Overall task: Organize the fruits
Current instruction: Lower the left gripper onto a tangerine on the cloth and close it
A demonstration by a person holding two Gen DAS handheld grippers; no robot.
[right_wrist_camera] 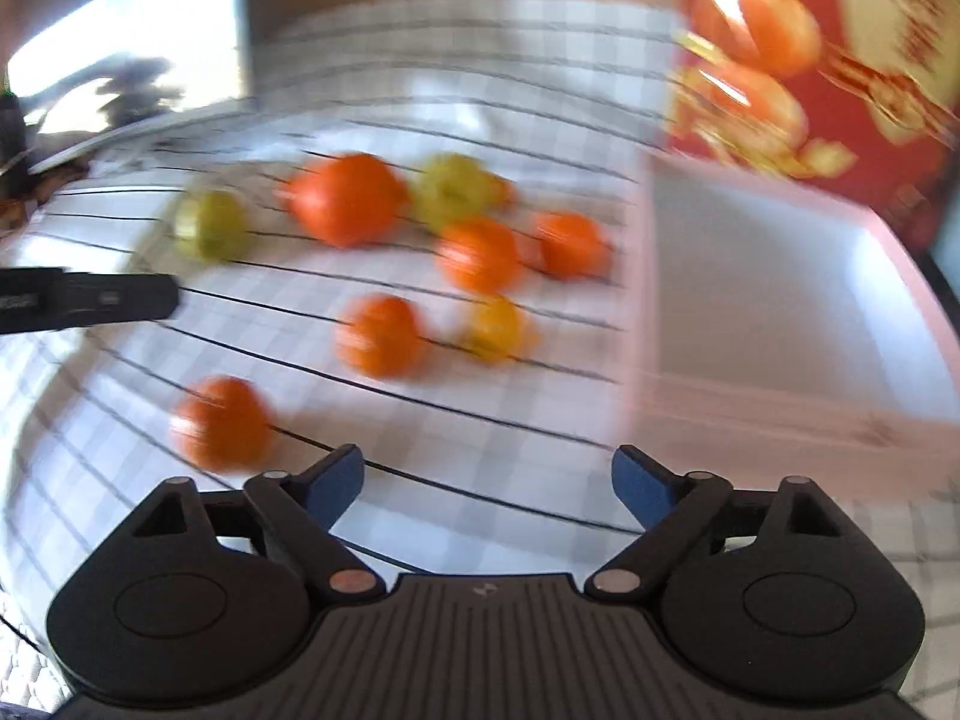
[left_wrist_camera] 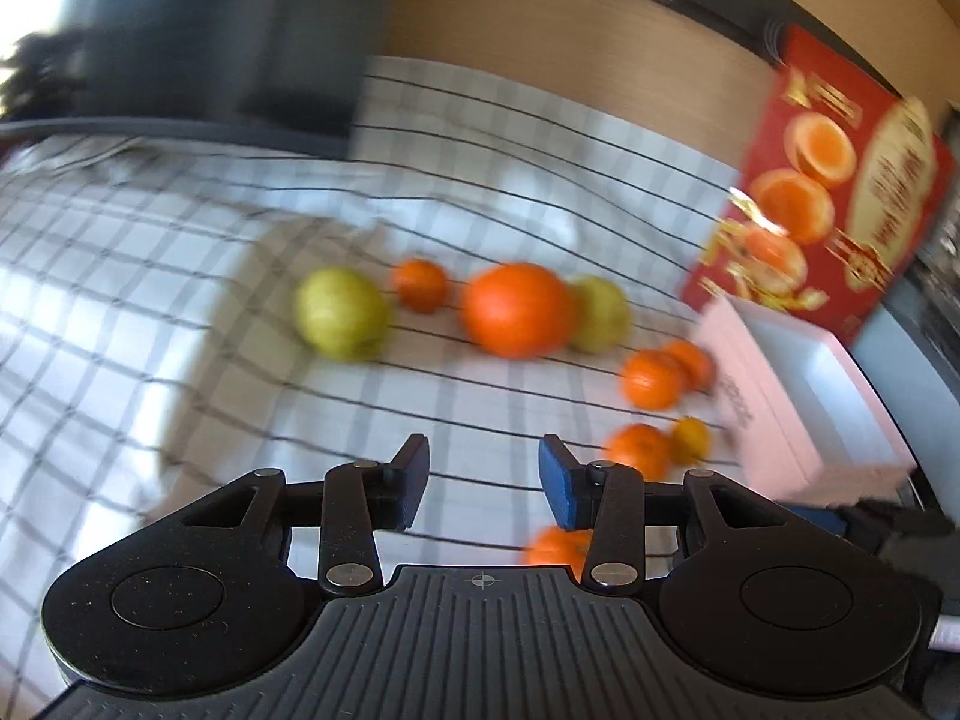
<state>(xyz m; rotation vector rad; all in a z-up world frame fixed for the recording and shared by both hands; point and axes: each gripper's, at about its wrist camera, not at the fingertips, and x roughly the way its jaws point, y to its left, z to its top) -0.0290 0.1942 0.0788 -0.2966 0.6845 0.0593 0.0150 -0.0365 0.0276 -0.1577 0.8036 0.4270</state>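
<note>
Both views blur; left gripper (left_wrist_camera: 485, 483) and right gripper (right_wrist_camera: 487, 483) gape empty over fruit (left_wrist_camera: 517, 309), one orange (left_wrist_camera: 555, 546) half hidden.

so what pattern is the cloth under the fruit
White with a grey and black check, the cloth shows best in the left wrist view.

**A:** Is there any writing you could read out from where you're holding the grippers?

**B:** None that's legible. The red box (left_wrist_camera: 840, 192) at the right has gold lettering and a cream panel with dark characters, all smeared by blur. The side of the pink tray (left_wrist_camera: 774, 396) has a faint grey mark, but it's too blurred for you to make out.
</note>
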